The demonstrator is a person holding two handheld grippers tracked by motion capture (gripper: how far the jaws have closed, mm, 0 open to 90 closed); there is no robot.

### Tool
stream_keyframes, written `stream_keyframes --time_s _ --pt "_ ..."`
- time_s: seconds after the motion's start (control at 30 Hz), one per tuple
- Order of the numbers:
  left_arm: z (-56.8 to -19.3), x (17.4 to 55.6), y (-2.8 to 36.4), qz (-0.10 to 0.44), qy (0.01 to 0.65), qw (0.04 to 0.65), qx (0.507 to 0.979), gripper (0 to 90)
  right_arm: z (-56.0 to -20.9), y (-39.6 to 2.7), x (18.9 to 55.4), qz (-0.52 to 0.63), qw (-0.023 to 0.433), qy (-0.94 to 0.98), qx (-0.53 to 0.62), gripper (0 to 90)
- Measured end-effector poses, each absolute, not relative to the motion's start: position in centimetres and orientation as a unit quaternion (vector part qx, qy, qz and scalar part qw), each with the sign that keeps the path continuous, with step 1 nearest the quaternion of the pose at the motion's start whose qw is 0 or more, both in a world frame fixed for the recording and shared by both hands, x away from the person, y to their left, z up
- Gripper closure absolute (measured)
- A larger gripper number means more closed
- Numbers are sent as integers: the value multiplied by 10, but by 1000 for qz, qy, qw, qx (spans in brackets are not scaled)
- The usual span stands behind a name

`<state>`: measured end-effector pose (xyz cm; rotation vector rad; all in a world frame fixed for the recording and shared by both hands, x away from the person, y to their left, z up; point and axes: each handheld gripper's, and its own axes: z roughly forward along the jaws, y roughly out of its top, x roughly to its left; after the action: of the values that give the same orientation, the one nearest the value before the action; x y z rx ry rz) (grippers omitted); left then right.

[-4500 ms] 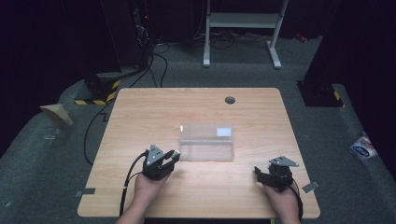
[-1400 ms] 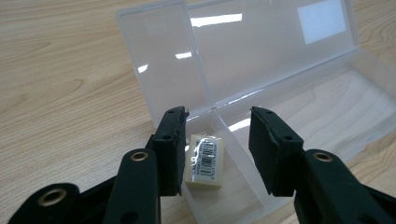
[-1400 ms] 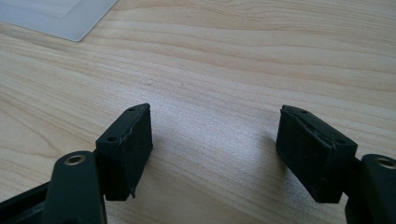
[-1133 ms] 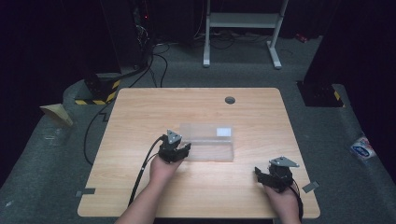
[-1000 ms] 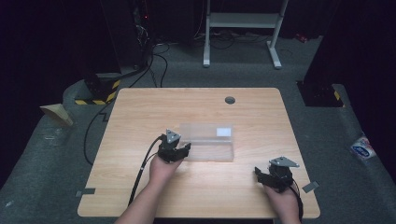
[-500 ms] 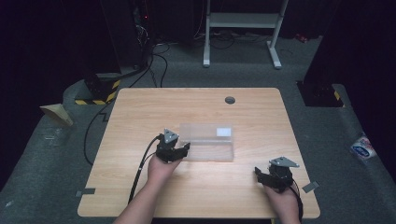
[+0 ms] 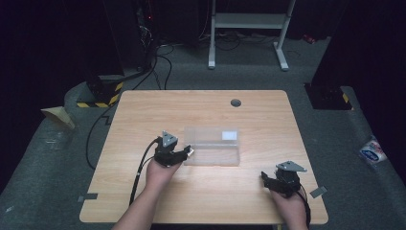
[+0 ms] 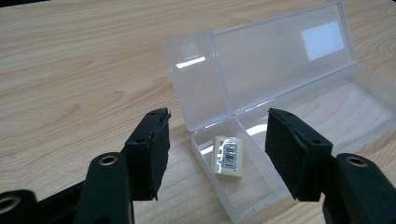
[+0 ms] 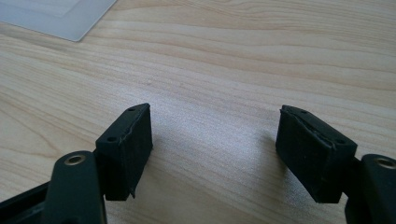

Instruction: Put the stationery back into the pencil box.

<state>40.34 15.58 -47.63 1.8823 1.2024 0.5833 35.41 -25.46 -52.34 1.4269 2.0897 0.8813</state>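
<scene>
Already the eraser [image 8: 228, 157] lies in the clear case's [image 8: 299, 121] small compartment, at nine o'clock of the surface's [image 7: 143, 120] middle. The left hand-held gripper [image 8: 217, 140] has just been opening, released above it; the right hand-held gripper [image 9: 215, 154] rests empty and spread at five o'clock. Closing the lid [image 8: 261, 60] probably remains.

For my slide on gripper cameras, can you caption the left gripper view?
Open left gripper over an open clear box holding a small eraser on a wooden table.

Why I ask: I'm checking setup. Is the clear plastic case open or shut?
Open: the clear plastic case has its lid swung back and raised, and a small eraser lies uncovered in its end compartment.
</scene>
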Motion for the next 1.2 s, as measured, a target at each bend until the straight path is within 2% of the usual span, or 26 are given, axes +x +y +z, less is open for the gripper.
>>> stream_keyframes --time_s 0.33,0.6,0.77,0.83,0.93,1.03,1.2 --pt "-473 394 175 239 478 395 748 397 -523 -255 354 319 229 759 519 267" --pt "-502 362 221 225 493 351 764 374 -523 -255 354 320 230 759 518 267" --pt "-517 334 258 244 502 308 770 350 -523 -255 353 319 230 760 518 266" --pt "-523 326 271 245 512 307 764 343 -523 -255 353 319 230 759 519 266" --pt "-529 320 286 238 528 339 742 294 -523 -255 353 319 230 758 520 267" --pt "-529 319 288 237 527 335 744 240 -523 -255 353 319 231 757 521 267" --pt "-529 319 285 238 531 331 742 218 -523 -255 353 319 231 757 521 267"
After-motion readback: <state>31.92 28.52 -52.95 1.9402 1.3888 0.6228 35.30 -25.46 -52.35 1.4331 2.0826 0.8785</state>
